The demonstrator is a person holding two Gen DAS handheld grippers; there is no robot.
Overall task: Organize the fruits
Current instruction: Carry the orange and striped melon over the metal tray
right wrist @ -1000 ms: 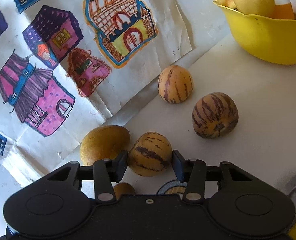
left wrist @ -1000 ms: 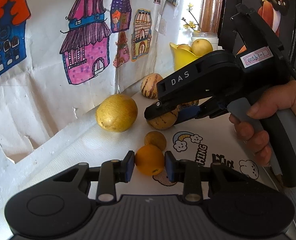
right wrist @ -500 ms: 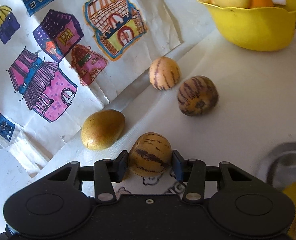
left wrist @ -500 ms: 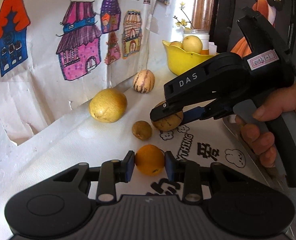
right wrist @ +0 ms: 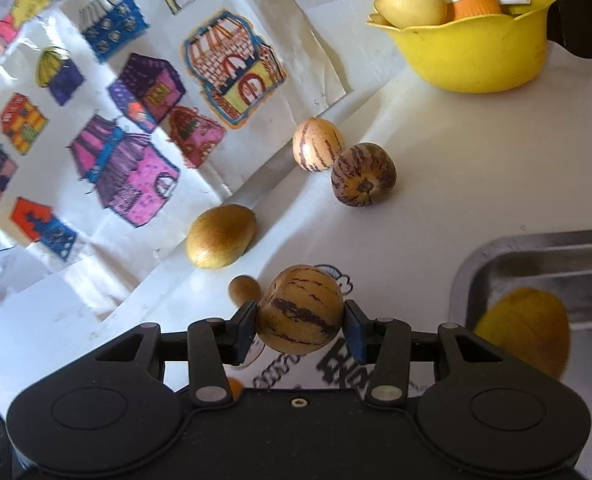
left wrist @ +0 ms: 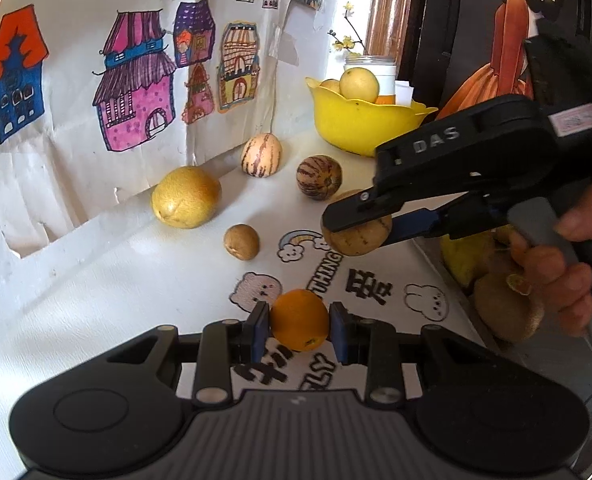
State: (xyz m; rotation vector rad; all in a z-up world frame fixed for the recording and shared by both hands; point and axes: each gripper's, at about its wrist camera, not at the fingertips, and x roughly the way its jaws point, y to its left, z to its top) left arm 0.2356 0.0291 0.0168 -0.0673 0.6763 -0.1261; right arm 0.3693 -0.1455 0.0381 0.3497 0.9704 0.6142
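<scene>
The left gripper was clamped on a small round orange fruit, held above the white printed tabletop. The right gripper was clamped on a tan, purple-striped oval fruit, lifted clear of the surface near a steel tray. Two more striped fruits, a large yellow-green fruit and a small brown fruit lay loose before a yellow plastic bowl.

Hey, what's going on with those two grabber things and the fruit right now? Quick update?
Left hand-held gripper shut on orange. Right hand-held gripper shut on striped fruit, lifted off table. Metal tray alongside; nothing blocking.
</scene>
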